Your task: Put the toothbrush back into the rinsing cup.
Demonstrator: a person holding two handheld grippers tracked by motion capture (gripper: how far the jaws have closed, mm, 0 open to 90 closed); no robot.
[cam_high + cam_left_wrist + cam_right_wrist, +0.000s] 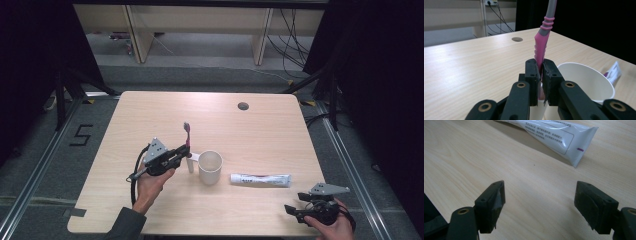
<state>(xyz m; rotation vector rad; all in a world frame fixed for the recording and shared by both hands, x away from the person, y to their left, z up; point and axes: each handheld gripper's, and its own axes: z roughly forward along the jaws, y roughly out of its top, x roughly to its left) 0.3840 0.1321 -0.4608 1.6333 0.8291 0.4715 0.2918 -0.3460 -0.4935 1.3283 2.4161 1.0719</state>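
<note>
Fingers (537,75) of the left gripper (176,154) were clamped on the pink toothbrush (541,47) handle, held upright w/ its lower end just beside the white cup (210,167) on the surface (150,112). Right gripper (295,202) fingers stood apart and empty near the toothpaste tube (260,179). Risk: thin handle could pivot in the narrow pinch, or catch the rim and tip the light cup.

Light wood-grain table (150,107), rounded corners, one round cable hole (243,106) near the far edge, right of centre. White cup (210,167) stands upright on it around the middle, open side up. White toothpaste tube (260,179) lies flat just right of the cup, not touching it, long axis running left-right. Small white upright piece (190,163) stands just left of the cup; can't tell what it is.
</note>
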